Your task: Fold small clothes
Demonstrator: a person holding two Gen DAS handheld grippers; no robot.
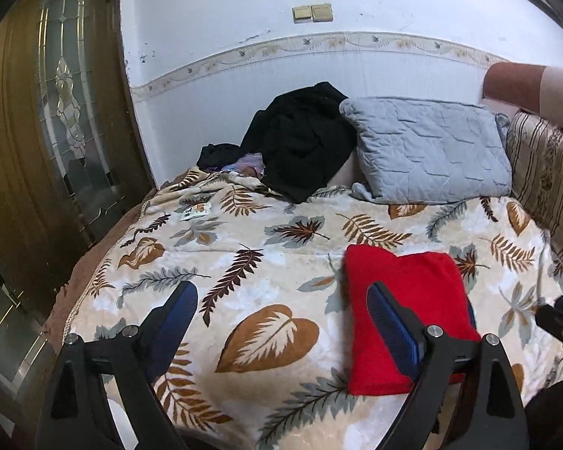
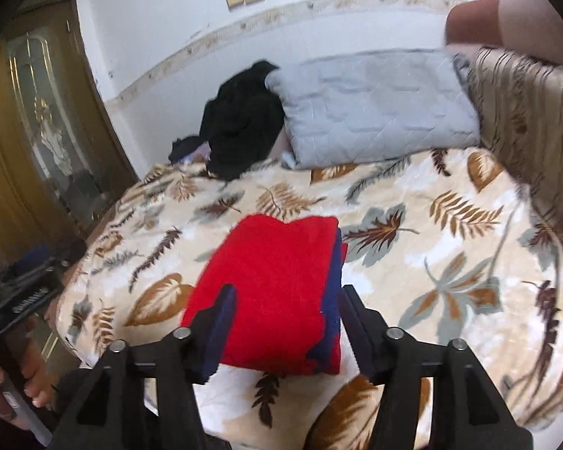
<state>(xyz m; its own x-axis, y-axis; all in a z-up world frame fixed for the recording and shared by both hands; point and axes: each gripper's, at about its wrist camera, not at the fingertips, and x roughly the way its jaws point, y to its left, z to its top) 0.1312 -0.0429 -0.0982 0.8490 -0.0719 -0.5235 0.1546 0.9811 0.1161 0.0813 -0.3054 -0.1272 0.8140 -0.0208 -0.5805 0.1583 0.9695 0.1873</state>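
A red garment (image 1: 405,285) lies folded into a neat rectangle on the leaf-patterned blanket (image 1: 266,255), with a dark blue layer showing along its right edge (image 2: 333,281). My left gripper (image 1: 281,296) hovers open above the blanket, to the left of the garment; its right finger (image 1: 384,307) overlaps the red cloth in the picture without gripping it. In the right wrist view, my right gripper (image 2: 288,294) is held open above the near end of the red garment (image 2: 274,255), and its pads do not press on the cloth.
A heap of black clothes (image 1: 300,142) and a grey quilted pillow (image 1: 428,150) lean on the far wall. A striped cushion (image 1: 544,172) lines the right side. A wooden door with a glass panel (image 1: 56,112) stands left of the bed. A small packet (image 1: 195,210) lies on the blanket.
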